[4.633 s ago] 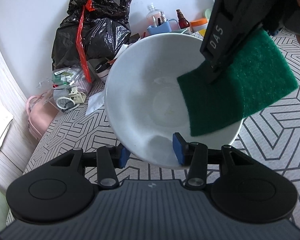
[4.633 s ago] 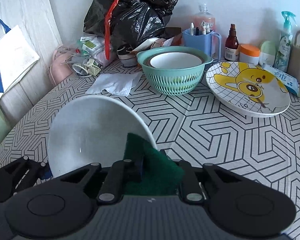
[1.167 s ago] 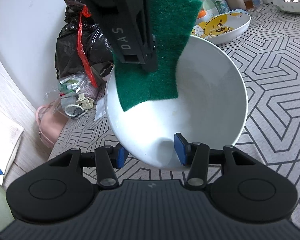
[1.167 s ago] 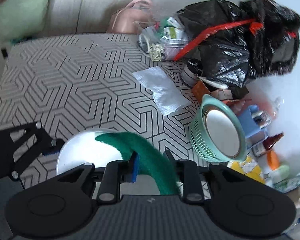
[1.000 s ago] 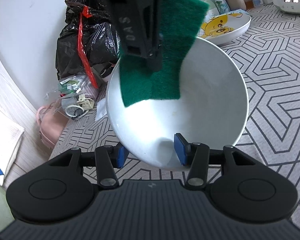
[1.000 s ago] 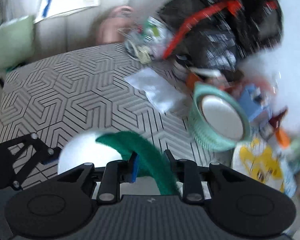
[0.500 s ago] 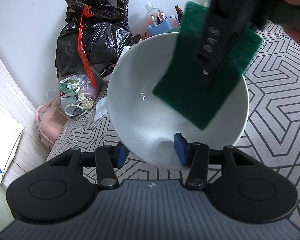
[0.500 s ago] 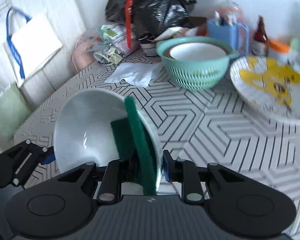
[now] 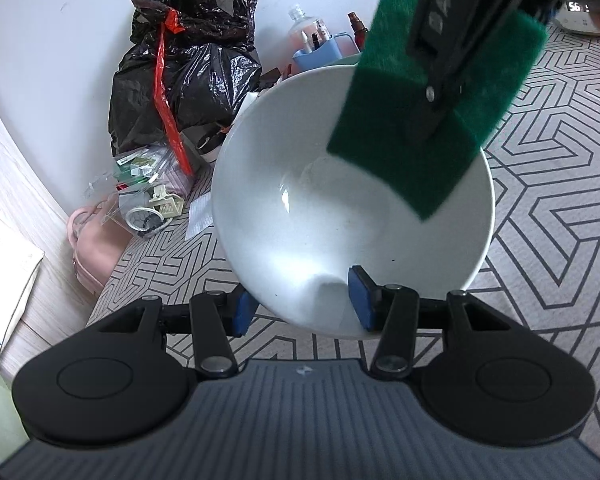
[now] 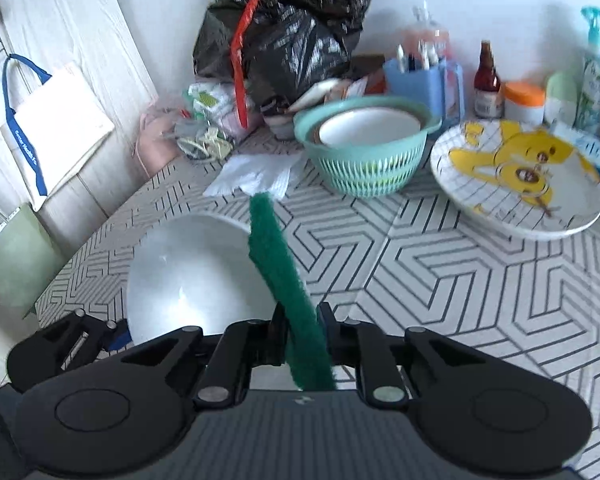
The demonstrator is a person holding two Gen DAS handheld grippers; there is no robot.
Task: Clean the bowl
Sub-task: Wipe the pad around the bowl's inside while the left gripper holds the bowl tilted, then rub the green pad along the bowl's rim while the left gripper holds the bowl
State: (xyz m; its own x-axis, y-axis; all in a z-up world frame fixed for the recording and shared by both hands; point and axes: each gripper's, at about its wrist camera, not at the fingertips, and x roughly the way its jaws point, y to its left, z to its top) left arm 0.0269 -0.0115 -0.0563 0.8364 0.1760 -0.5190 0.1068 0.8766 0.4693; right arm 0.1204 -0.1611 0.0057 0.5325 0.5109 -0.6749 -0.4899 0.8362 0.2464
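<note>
My left gripper is shut on the near rim of a white bowl, one blue pad inside and one outside, holding it tilted above the patterned table. My right gripper is shut on a green scouring pad, held edge-on. In the left wrist view the pad hangs over the bowl's upper right rim, its lower corner inside the bowl; whether it touches the wall I cannot tell. The bowl also shows low and left in the right wrist view.
A teal colander holding bowls and a cartoon plate stand behind on the table. Black rubbish bags, a blue holder, bottles and jars line the wall. A plastic wrapper lies near the colander.
The right gripper swept the scouring pad from the bowl's upper left round to its right side, then lifted it up toward the upper right rim. The left gripper kept hold of the bowl.
</note>
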